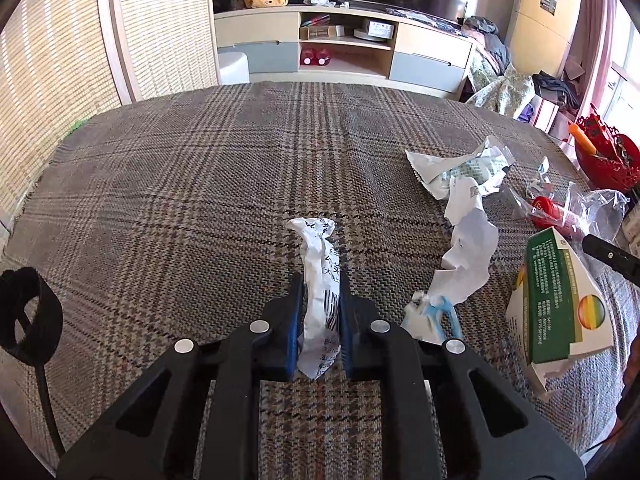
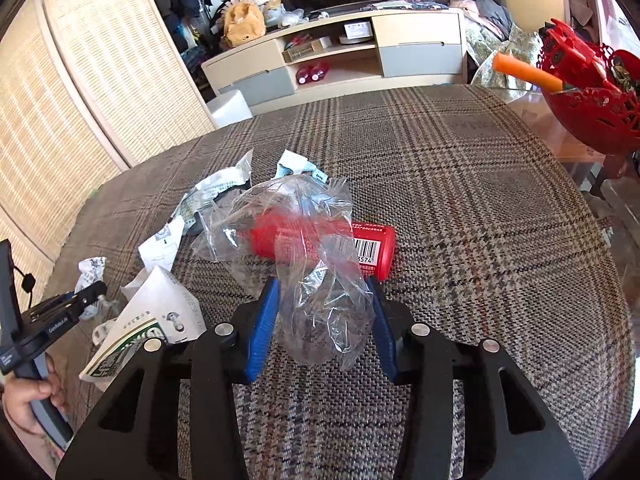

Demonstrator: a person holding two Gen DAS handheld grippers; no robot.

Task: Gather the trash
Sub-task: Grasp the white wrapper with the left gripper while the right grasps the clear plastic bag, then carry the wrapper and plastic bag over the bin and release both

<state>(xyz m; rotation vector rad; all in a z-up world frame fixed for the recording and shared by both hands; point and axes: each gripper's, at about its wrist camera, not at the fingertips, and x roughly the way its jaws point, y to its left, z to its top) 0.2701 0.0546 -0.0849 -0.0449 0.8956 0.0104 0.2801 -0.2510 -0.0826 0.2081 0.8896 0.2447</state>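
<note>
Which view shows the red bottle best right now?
Right wrist: the red bottle lies centred just beyond the fingers, barcode visible, partly under the clear plastic bag. Left wrist catches only a small red patch at its right edge.

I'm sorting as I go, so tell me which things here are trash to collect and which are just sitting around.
Trash:
crumpled paper, in the left gripper
clear plastic bag, in the right gripper
torn wrappers
green carton
red bottle, probably

Lying about:
red basket
TV cabinet

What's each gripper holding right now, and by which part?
Left gripper is shut on the crumpled printed paper, gripping its lower half. Right gripper brackets the clear plastic bag; whether it grips cannot be told.
</note>
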